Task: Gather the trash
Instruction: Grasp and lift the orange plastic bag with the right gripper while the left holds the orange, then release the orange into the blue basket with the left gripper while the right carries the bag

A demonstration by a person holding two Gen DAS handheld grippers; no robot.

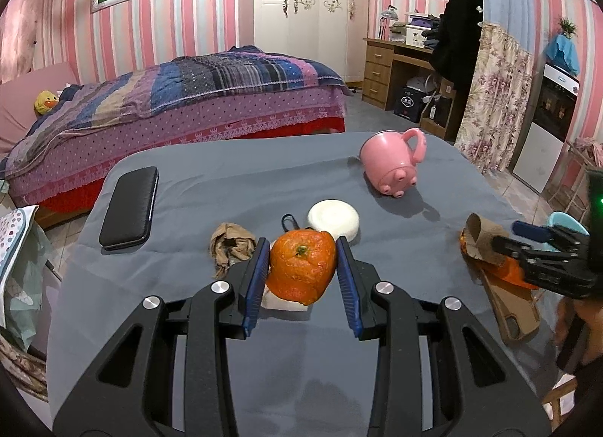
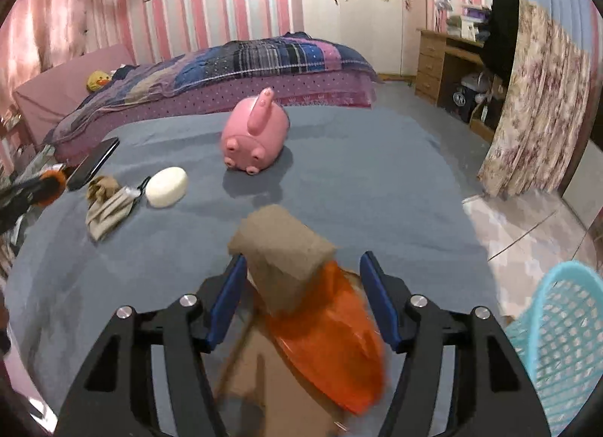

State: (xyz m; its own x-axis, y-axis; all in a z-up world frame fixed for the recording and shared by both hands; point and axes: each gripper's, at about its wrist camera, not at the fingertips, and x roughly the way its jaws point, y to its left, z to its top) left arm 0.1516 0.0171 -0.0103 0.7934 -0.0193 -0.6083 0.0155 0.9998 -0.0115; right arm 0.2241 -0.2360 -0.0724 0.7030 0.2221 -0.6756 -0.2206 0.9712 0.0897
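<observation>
Grey-clothed table (image 1: 233, 158), black case (image 1: 130, 207), pink mug (image 1: 392, 164) tipped over, white puck (image 1: 333, 218), crumpled brown wrapper (image 1: 230, 246)

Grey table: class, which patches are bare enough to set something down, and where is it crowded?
Bare cloth lies between the black case and the pink mug, and along the far edge behind them. It is crowded around the orange, white disc and crumpled rag, and near the cardboard tube.

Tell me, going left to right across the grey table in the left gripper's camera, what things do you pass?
Black case → crumpled brown wad → orange peel between the left gripper's blue pads → pink mug lying on its side → cardboard tube at the right gripper.
</observation>
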